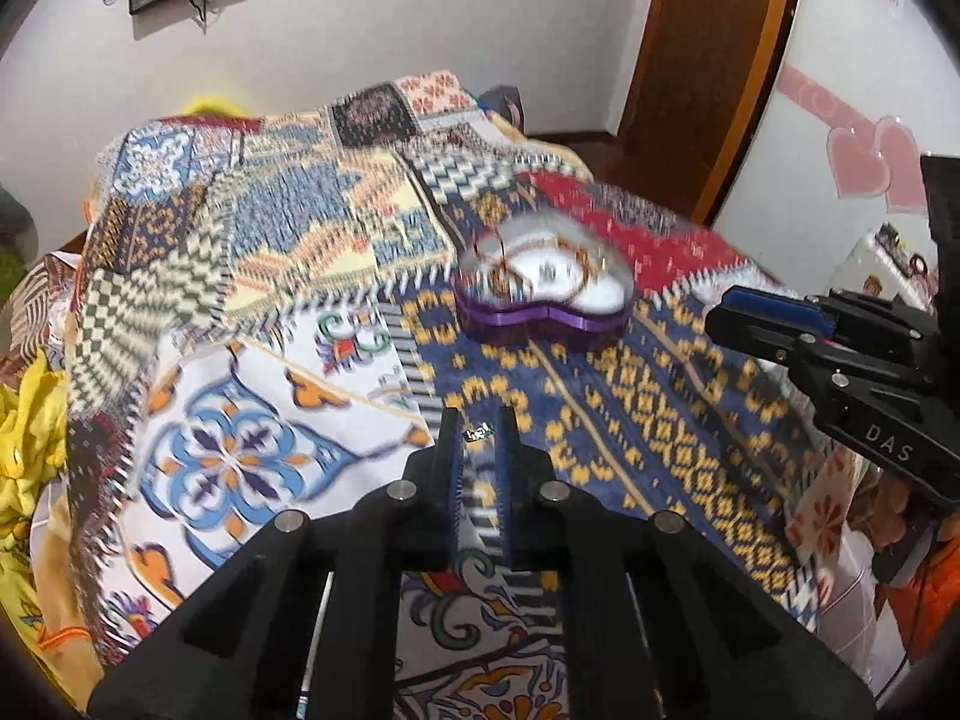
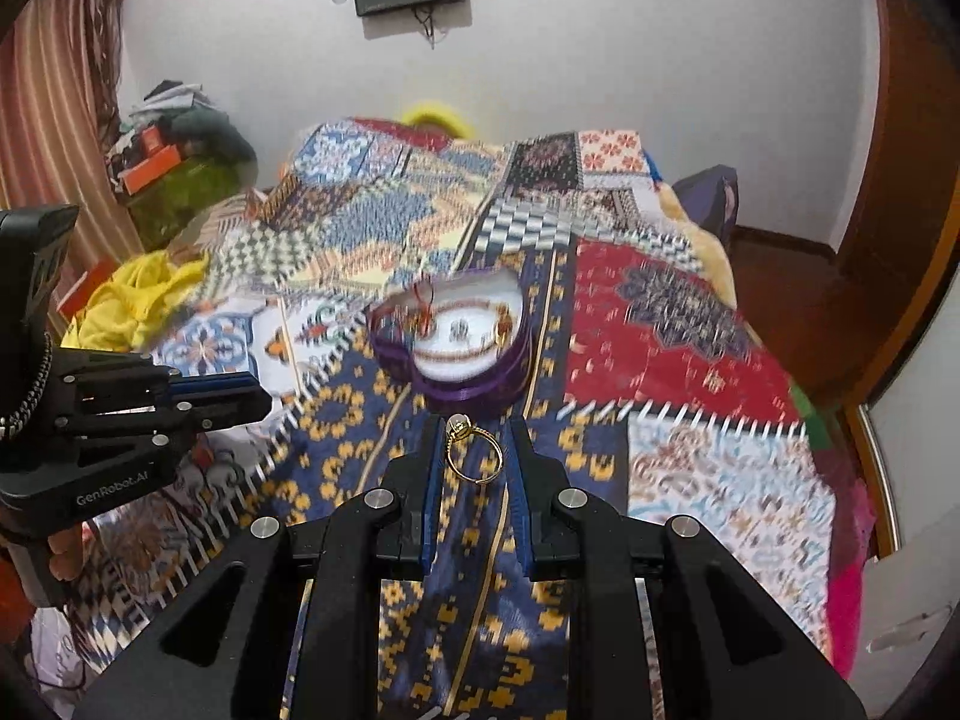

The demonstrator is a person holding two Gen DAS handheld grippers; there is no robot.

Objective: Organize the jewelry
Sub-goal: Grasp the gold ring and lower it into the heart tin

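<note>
Left wrist view: the left gripper [image 1: 480, 420] hangs over a bed [image 1: 252, 276] spread with a patchwork blanket. Its fingers [image 1: 449, 450] are drawn close with a small silvery piece [image 1: 478, 434] pinched between their tips; it is too small and blurred to tell what kind of jewelry it is. Beyond the tips, a purple heart-shaped box [image 1: 543, 321] sits on the blanket's blue-and-yellow patch, lid off, with a white lining; thin chains and a red thread lie inside, smeared by motion blur. The right gripper [image 1: 774, 324] enters from the right edge, near the box but apart from it.

Right wrist view: the right gripper [image 2: 474, 438] holds a gold ring [image 2: 474, 456] between its fingers [image 2: 433, 468], which are clenched on the band from both sides. The ring's pale stone points toward the box. The box [image 2: 474, 384] lies just past the fingertips on the same blue-and-yellow patch, its white interior showing chains, a red thread and two small silvery pieces, all blurred. The left gripper [image 2: 240, 399] shows at the left edge, its fingers close together, well apart from the box. Yellow cloth [image 2: 138, 294] lies at the bed's far left.
</note>
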